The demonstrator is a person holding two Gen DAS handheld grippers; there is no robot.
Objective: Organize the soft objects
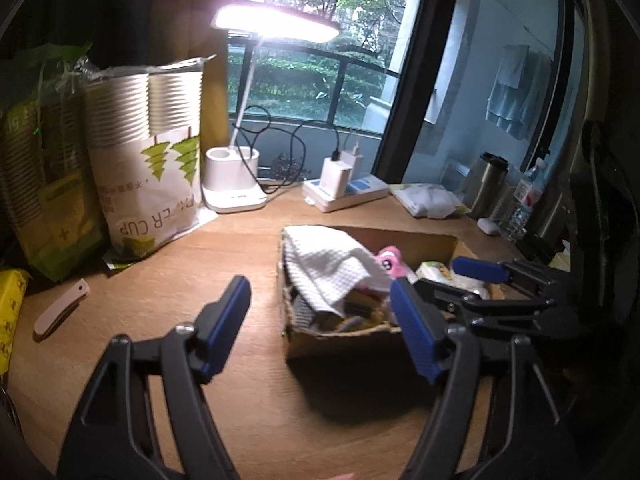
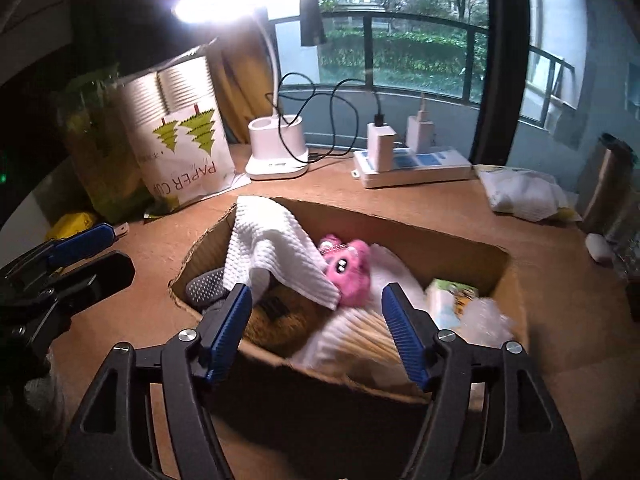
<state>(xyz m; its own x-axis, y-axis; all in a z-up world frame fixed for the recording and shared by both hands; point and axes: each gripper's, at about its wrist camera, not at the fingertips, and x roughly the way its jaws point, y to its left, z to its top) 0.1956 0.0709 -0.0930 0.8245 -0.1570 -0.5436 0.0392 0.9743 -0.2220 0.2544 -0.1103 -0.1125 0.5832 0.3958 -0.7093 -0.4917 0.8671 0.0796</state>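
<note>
An open cardboard box (image 2: 496, 292) sits on the wooden desk; it also shows in the left wrist view (image 1: 436, 242). Inside lie a white waffle cloth (image 2: 272, 252) draped over the left wall, a pink plush toy (image 2: 348, 268), a brown knitted item (image 2: 280, 320), a grey sock (image 2: 204, 286), white padding and a tissue pack (image 2: 452, 300). My right gripper (image 2: 316, 334) is open and empty above the box's near edge. My left gripper (image 1: 320, 328) is open and empty, just left of the box. The cloth (image 1: 328, 260) and the plush (image 1: 386, 258) also show in the left wrist view.
A lit desk lamp (image 1: 234, 176), a paper-cup bag (image 1: 148, 184), a power strip with chargers (image 1: 344, 190), a white packet (image 1: 428, 200), a thermos (image 1: 486, 184) and a water bottle (image 1: 524, 200) line the back. A pale folding knife (image 1: 60, 308) lies at the left.
</note>
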